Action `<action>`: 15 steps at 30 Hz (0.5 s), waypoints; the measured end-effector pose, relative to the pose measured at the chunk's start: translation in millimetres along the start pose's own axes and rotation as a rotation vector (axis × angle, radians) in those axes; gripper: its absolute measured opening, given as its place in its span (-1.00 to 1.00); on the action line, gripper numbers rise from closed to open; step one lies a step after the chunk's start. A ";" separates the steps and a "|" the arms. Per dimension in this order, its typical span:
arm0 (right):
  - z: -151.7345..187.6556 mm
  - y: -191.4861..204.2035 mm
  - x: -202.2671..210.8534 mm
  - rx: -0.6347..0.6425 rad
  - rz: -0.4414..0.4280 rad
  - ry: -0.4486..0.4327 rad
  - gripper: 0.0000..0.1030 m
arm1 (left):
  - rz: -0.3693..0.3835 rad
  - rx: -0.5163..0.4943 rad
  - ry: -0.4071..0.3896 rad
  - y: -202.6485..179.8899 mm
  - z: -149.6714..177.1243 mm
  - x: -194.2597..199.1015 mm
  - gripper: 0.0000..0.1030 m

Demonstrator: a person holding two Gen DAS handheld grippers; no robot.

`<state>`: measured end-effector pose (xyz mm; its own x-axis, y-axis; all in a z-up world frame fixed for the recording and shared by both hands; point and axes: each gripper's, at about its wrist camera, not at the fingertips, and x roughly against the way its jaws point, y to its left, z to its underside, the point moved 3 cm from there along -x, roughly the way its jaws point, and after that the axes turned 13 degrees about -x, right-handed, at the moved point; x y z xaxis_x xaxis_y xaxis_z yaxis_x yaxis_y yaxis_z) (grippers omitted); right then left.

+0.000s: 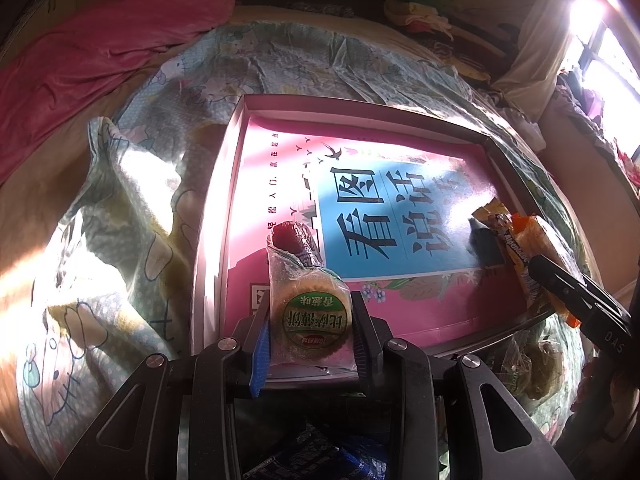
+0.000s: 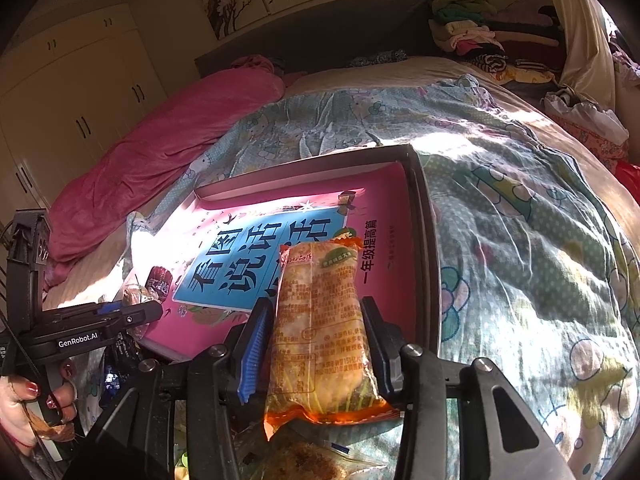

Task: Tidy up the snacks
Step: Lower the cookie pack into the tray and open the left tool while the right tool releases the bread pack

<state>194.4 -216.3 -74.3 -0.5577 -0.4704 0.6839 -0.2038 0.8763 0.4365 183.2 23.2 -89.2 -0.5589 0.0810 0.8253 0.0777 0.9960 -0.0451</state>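
Note:
A shallow box (image 1: pixel 224 168) lined with a pink and blue printed sheet lies on the bed; it also shows in the right wrist view (image 2: pixel 420 208). My left gripper (image 1: pixel 310 320) is shut on a clear-wrapped round biscuit pack (image 1: pixel 314 316) over the box's near edge. A dark red wrapped snack (image 1: pixel 294 240) lies in the box just beyond it. My right gripper (image 2: pixel 316 344) is shut on an orange snack packet (image 2: pixel 320 332), held over the box's near right corner. That packet also shows in the left wrist view (image 1: pixel 532 248).
A Hello Kitty quilt (image 2: pixel 520 240) surrounds the box. A pink blanket (image 1: pixel 100 52) lies at the far left. Loose wrapped snacks lie near the front edge (image 1: pixel 524 368) and below my right gripper (image 2: pixel 312 460). Folded clothes (image 2: pixel 472 36) sit by the headboard.

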 end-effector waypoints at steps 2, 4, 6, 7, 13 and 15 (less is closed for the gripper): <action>-0.1 0.1 0.2 0.001 0.000 -0.003 -0.10 | -0.002 0.002 0.001 0.6 0.3 0.2 -0.30; 0.0 1.3 1.4 0.003 0.000 -0.006 -0.05 | -0.004 0.004 0.002 0.7 0.1 0.8 -0.30; -0.2 1.1 2.4 0.003 0.000 -0.009 -0.02 | -0.006 0.006 0.003 1.0 0.1 1.5 -0.30; -0.6 1.2 2.5 0.003 0.003 -0.010 -0.02 | -0.007 0.006 0.003 1.0 0.3 1.8 -0.30; -2.0 -1.2 5.6 -0.005 0.009 -0.020 0.05 | -0.010 0.008 0.005 1.5 0.4 2.3 -0.30; -2.8 -1.9 6.4 -0.011 0.003 -0.020 0.07 | -0.008 0.007 0.005 1.3 0.0 2.1 -0.29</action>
<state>193.5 -221.2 -69.0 -0.5744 -0.4652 0.6735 -0.1929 0.8766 0.4409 182.1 24.7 -87.6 -0.5550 0.0733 0.8286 0.0677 0.9968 -0.0428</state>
